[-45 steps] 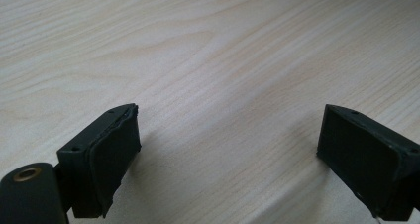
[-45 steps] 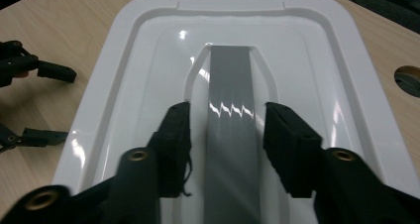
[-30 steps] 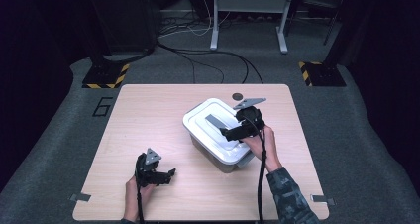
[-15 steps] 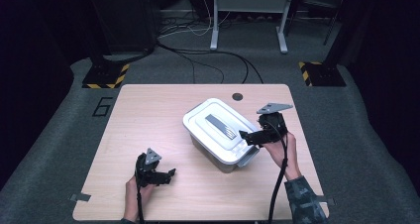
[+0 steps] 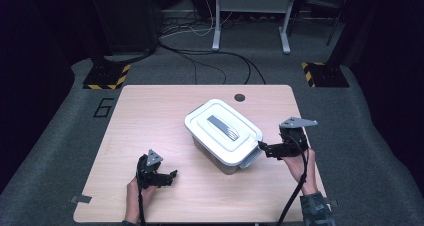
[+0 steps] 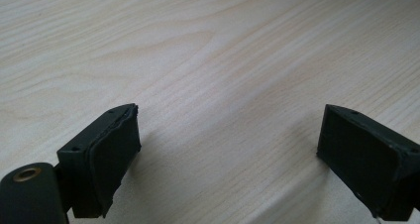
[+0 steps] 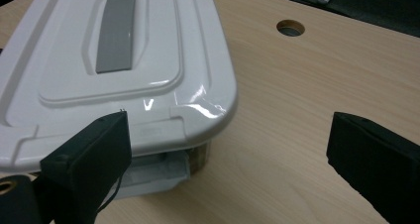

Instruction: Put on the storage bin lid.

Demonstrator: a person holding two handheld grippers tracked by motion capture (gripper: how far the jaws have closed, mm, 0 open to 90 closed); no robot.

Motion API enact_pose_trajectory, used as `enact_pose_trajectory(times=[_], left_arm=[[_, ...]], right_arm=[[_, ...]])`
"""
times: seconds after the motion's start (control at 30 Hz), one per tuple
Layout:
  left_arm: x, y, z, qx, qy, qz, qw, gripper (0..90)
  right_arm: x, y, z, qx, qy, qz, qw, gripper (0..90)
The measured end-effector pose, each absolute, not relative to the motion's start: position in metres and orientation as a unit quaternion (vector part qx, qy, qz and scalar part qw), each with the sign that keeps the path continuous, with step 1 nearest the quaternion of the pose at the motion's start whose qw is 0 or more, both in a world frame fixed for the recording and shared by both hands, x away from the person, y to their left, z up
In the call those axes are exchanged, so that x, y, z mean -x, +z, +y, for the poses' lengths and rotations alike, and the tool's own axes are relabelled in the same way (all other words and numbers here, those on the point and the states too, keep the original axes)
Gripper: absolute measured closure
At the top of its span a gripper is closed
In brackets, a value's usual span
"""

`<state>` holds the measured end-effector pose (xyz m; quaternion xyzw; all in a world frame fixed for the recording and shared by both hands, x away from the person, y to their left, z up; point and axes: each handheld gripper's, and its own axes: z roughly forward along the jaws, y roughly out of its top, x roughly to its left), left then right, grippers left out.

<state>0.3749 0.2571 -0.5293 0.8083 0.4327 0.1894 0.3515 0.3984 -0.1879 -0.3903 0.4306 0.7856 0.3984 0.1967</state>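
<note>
- Box (image 5: 223, 137) of white plastic sits mid-surface (image 5: 150, 116), lid (image 7: 114, 60) on, contents hidden; its long axis runs diagonally.
- Right gripper (image 5: 264, 148), jaws spread, sits at its near-right end.
- Left gripper (image 5: 170, 177), jaws spread, holds nothing.

The table (image 5: 150, 116) under my tools is showing a pale wood grain, smooth and matt. The box lid (image 7: 64, 50) is looking like white plastic, glossy, and it is catching bright highlights at its corner; its handle strip (image 7: 116, 28) is grey and more dull. The pads of my right gripper (image 7: 225, 154) and my left gripper (image 6: 228, 154) are appearing as black matt rubber or plastic, slightly rough at the edges.
</note>
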Motion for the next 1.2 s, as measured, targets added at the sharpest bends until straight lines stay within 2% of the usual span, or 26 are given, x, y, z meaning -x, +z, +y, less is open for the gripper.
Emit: enact_pose_trajectory(times=[0.33, 0.9, 1.07, 1.2], left_arm=[[-0.375, -0.529, 0.257, -0.808, 0.189, 0.433, 0.352, 9.0], [-0.375, -0.529, 0.257, -0.808, 0.189, 0.432, 0.352, 8.9], [-0.375, -0.529, 0.257, -0.808, 0.189, 0.433, 0.352, 9.0], [-0.375, -0.529, 0.257, -0.809, 0.189, 0.431, 0.351, 8.9]], right_arm=[[-0.384, -0.423, -0.216, -0.466, 0.404, 0.763, 0.194, 2.7], [-0.37, -0.51, -0.239, -0.527, 0.342, 0.757, 0.18, 2.4], [-0.368, -0.523, -0.237, -0.53, 0.333, 0.758, 0.185, 1.9], [-0.366, -0.526, -0.235, -0.527, 0.32, 0.758, 0.21, 1.8]])
